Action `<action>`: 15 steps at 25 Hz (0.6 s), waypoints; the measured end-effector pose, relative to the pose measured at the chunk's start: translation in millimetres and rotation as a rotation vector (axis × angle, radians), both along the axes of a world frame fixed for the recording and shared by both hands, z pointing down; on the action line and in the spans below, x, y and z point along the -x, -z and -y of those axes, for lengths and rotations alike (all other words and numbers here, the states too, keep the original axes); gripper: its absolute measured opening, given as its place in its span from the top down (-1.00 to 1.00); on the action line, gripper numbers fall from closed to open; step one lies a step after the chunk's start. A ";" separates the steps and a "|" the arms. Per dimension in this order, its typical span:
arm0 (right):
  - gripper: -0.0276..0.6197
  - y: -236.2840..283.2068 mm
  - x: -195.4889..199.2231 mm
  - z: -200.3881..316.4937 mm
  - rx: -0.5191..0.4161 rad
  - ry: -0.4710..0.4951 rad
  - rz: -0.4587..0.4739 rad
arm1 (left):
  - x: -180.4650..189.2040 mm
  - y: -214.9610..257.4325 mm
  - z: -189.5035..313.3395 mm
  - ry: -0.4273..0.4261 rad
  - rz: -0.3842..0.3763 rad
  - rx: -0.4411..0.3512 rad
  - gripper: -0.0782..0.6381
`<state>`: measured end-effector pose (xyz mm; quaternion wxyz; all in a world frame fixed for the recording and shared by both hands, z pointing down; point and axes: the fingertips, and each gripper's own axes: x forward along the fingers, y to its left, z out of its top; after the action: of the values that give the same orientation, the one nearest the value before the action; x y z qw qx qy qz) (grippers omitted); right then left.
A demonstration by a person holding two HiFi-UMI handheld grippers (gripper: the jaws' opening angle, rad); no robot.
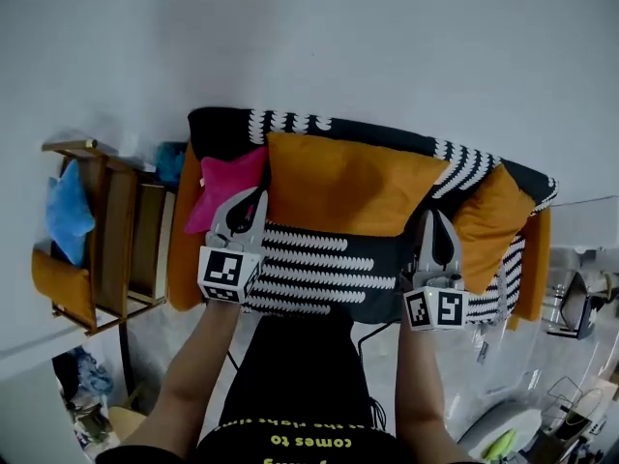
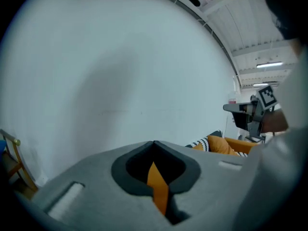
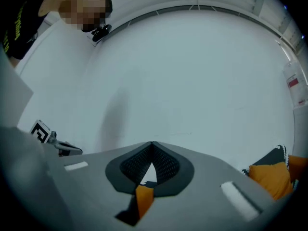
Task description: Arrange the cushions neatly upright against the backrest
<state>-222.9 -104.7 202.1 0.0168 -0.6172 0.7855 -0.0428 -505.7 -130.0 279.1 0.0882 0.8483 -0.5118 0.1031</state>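
Note:
A large orange cushion (image 1: 343, 187) leans against the backrest of a black-and-white patterned sofa (image 1: 319, 259). My left gripper (image 1: 251, 204) is shut on its lower left corner, and a strip of orange fabric (image 2: 158, 186) shows between the closed jaws in the left gripper view. At the lower right corner my right gripper (image 1: 437, 225) is shut on the same cushion, with orange fabric (image 3: 143, 198) pinched low in its jaws. A pink cushion (image 1: 224, 187) stands at the sofa's left end. A smaller orange cushion (image 1: 491, 222) leans at the right end.
A wooden rack (image 1: 111, 245) stands left of the sofa and holds a blue cushion (image 1: 68, 211) and an orange one (image 1: 58, 283). A white wall (image 1: 309, 37) runs behind the backrest. Equipment and clutter (image 1: 571, 307) lie at the right.

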 end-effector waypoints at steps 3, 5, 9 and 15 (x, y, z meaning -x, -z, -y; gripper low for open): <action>0.88 35.0 2.7 -9.6 -0.031 -0.004 0.006 | 15.6 34.7 -6.0 0.012 -0.020 -0.032 0.78; 0.88 50.5 4.6 -14.5 -0.036 0.001 0.019 | 23.3 51.5 -8.7 0.015 -0.020 -0.044 0.78; 0.88 66.7 6.3 -28.9 -0.033 0.000 0.039 | 31.3 73.0 -16.5 0.008 -0.018 -0.055 0.78; 0.88 76.2 14.5 -53.6 -0.039 0.003 0.031 | 32.8 92.3 -27.8 -0.020 -0.022 -0.073 0.78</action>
<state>-237.4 -51.1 125.9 0.0408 -0.6150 0.7866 -0.0369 -538.5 -102.2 186.8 0.0619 0.8572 -0.5056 0.0761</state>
